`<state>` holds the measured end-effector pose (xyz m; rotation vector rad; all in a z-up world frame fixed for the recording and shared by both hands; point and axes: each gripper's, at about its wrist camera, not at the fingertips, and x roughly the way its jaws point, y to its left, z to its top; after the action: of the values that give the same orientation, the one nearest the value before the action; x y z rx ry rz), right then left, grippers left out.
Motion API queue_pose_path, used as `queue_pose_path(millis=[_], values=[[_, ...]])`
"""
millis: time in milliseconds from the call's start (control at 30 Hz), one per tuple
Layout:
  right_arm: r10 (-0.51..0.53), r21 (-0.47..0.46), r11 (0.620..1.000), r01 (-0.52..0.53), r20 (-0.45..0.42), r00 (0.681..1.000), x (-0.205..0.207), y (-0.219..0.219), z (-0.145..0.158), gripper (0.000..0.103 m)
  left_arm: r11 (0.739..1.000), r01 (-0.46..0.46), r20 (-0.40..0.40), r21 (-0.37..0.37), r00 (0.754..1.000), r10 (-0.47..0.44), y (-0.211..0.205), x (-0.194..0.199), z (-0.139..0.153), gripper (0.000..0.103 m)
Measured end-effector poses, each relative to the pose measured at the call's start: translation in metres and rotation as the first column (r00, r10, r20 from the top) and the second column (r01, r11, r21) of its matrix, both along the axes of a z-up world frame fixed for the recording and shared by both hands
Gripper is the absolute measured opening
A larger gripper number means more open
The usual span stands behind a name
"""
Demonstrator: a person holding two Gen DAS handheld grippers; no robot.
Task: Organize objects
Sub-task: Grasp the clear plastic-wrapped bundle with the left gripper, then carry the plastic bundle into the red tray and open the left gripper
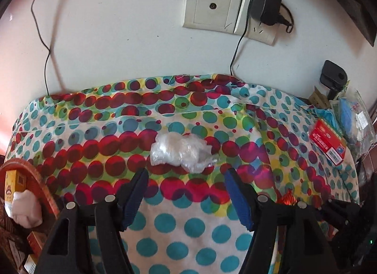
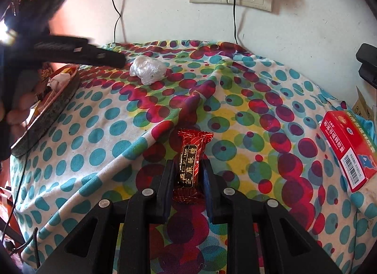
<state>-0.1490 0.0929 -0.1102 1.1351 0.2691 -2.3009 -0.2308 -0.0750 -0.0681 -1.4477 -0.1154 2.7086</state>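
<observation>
spotted cloth point(image 2: 99, 118) covers the table; white wall with sockets point(image 1: 213, 6) behind. left gripper point(image 1: 185, 181) jaws spread, empty, near plastic wad point(image 1: 181, 151). right gripper point(image 2: 188, 175) clenched on candy point(image 2: 189, 163). tray point(image 2: 47, 113) at left edge.

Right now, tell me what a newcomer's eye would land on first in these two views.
First the loud polka-dot cloth that covers the whole surface. On it, the right gripper is shut on a red candy with gold lettering, near the front middle. Farther back, a crumpled clear plastic bag lies just ahead of the open left gripper, and a red medicine box sits at the right edge.
</observation>
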Motion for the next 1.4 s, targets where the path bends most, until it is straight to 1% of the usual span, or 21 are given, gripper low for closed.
queue_pose_path(millis=[33, 67, 133, 200, 300, 367, 467, 533, 600, 700, 733, 767, 800, 833, 933, 1100, 1267, 1333, 1400], values=[[0.0, 0.003, 1.0, 0.0, -0.001, 1.0, 0.0, 0.0, 0.0, 0.022, 1.0, 0.0, 0.01, -0.019, 1.0, 0.0, 0.003, -0.01, -0.003, 0.069], [0.002, 0.006, 1.0, -0.002, -0.003, 1.0, 0.0, 0.0, 0.0, 0.022, 0.999, 0.025, 0.021, -0.032, 0.999, -0.024, 0.006, -0.016, -0.006, 0.069], [0.004, 0.005, 1.0, -0.004, -0.002, 1.0, 0.0, -0.001, 0.0, 0.023, 0.998, 0.024, 0.037, -0.057, 0.999, -0.022, 0.012, -0.03, -0.011, 0.069], [0.004, -0.007, 1.0, -0.004, 0.005, 1.0, -0.001, 0.0, 0.0, 0.023, 0.998, 0.022, 0.044, -0.056, 0.999, -0.02, 0.015, -0.04, -0.015, 0.069], [0.002, -0.027, 1.0, -0.002, 0.017, 1.0, -0.002, 0.002, 0.001, 0.023, 0.996, -0.009, 0.032, -0.087, 0.999, 0.011, 0.016, -0.049, -0.023, 0.069], [0.002, -0.03, 1.0, -0.002, 0.019, 1.0, -0.001, 0.002, 0.0, 0.023, 0.992, -0.029, 0.02, -0.122, 0.999, 0.031, 0.017, -0.053, -0.027, 0.069], [0.002, -0.031, 1.0, -0.001, 0.02, 1.0, -0.001, 0.002, 0.0, 0.023, 0.989, -0.043, -0.005, -0.143, 0.999, 0.043, 0.017, -0.054, -0.033, 0.07], [0.0, -0.036, 0.999, 0.0, 0.022, 1.0, -0.001, 0.003, 0.0, 0.023, 0.991, -0.049, 0.003, -0.128, 0.999, 0.049, 0.015, -0.055, -0.039, 0.07], [0.0, -0.037, 0.999, 0.001, 0.023, 1.0, -0.001, 0.003, -0.001, 0.023, 0.99, -0.075, 0.01, -0.115, 0.997, 0.077, 0.009, -0.057, -0.046, 0.07], [0.0, -0.035, 0.999, 0.001, 0.021, 1.0, 0.0, 0.002, -0.001, 0.023, 0.994, -0.097, -0.008, -0.05, 0.995, 0.096, -0.002, -0.055, -0.047, 0.068], [0.0, -0.034, 0.999, 0.001, 0.021, 1.0, 0.0, 0.002, -0.001, 0.023, 0.993, -0.112, -0.004, -0.038, 0.994, 0.112, -0.006, -0.054, -0.047, 0.059], [0.0, -0.031, 1.0, 0.0, 0.019, 1.0, 0.0, 0.001, -0.001, 0.023, 0.991, -0.128, -0.004, -0.049, 0.992, 0.128, -0.008, -0.052, -0.046, 0.054], [0.0, -0.029, 1.0, 0.0, 0.018, 1.0, 0.0, 0.001, -0.001, 0.024, 0.99, -0.134, -0.001, -0.049, 0.991, 0.134, -0.011, -0.052, -0.045, 0.051], [0.0, -0.029, 1.0, 0.0, 0.018, 1.0, 0.0, 0.001, -0.001, 0.024, 0.991, -0.134, -0.001, -0.028, 0.991, 0.134, -0.013, -0.05, -0.045, 0.049], [-0.001, -0.03, 1.0, 0.001, 0.019, 1.0, 0.0, 0.0, -0.001, 0.024, 0.989, -0.147, 0.001, -0.017, 0.989, 0.147, -0.017, -0.043, -0.043, 0.047], [-0.002, -0.022, 1.0, 0.003, 0.014, 1.0, 0.001, -0.002, -0.001, 0.023, 0.989, -0.143, -0.003, -0.046, 0.99, 0.143, -0.014, -0.028, -0.038, 0.047], [-0.004, -0.007, 1.0, 0.004, 0.006, 1.0, 0.001, -0.004, -0.001, 0.023, 0.989, -0.144, -0.004, -0.02, 0.99, 0.144, -0.009, -0.009, -0.029, 0.047], [-0.003, -0.007, 1.0, 0.003, 0.006, 1.0, 0.002, -0.005, -0.001, 0.023, 0.989, -0.141, -0.009, -0.044, 0.99, 0.141, -0.004, -0.002, -0.028, 0.047], [-0.003, -0.003, 1.0, 0.003, 0.004, 1.0, 0.003, -0.006, -0.001, 0.023, 0.991, -0.127, -0.011, -0.049, 0.992, 0.127, 0.003, 0.003, -0.028, 0.047]])
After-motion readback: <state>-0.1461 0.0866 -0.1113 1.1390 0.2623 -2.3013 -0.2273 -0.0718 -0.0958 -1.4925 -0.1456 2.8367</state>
